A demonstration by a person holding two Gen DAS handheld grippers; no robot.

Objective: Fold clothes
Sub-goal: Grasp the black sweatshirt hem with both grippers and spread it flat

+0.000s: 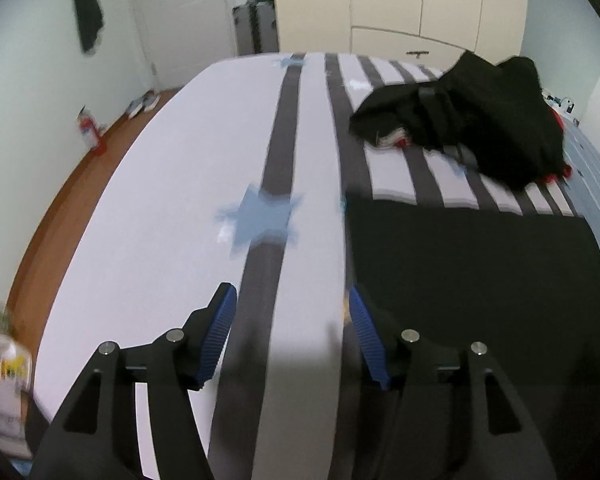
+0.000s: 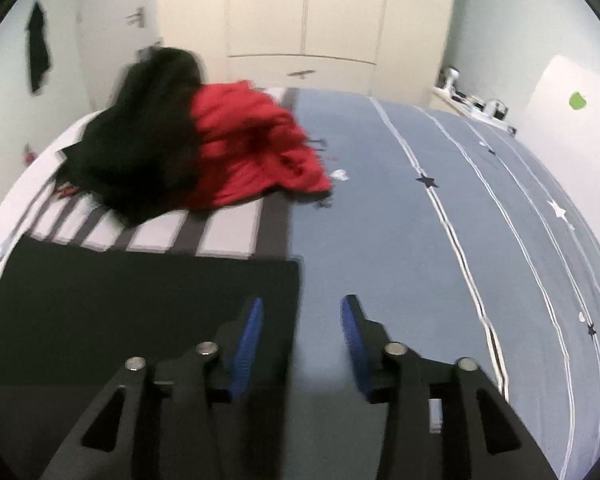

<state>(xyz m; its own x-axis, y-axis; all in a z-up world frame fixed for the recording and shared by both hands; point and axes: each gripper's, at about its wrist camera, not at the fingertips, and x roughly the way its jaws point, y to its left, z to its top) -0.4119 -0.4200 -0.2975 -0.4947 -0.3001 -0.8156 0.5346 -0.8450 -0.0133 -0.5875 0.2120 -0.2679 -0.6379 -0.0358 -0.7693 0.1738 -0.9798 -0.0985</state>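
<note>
Left wrist view: hovering over the bed point(image 1: 172, 216), left gripper point(image 1: 289, 300) with jaws standing apart and nothing between them, only white cover and a grey stripe showing through the gap. Lying flat on the bed just right of the right-hand finger point(image 1: 366, 332), folded black garment point(image 1: 480, 280), square-edged. Sitting beyond that garment, toward the wardrobe point(image 1: 420, 0), crumpled black clothing pile point(image 1: 472, 116) with bits of red peeking out beneath.

Right wrist view: hanging above the bed's blue part, right gripper point(image 2: 303, 304) with jaws likewise parted and empty. Resting flat to the left of the left-hand finger point(image 2: 250, 344), the folded black garment point(image 2: 140, 300), its right edge just beside that finger. Heaped farther along the bed, toward the wardrobe, red garment point(image 2: 252, 144) touching the black clothing pile.
</note>
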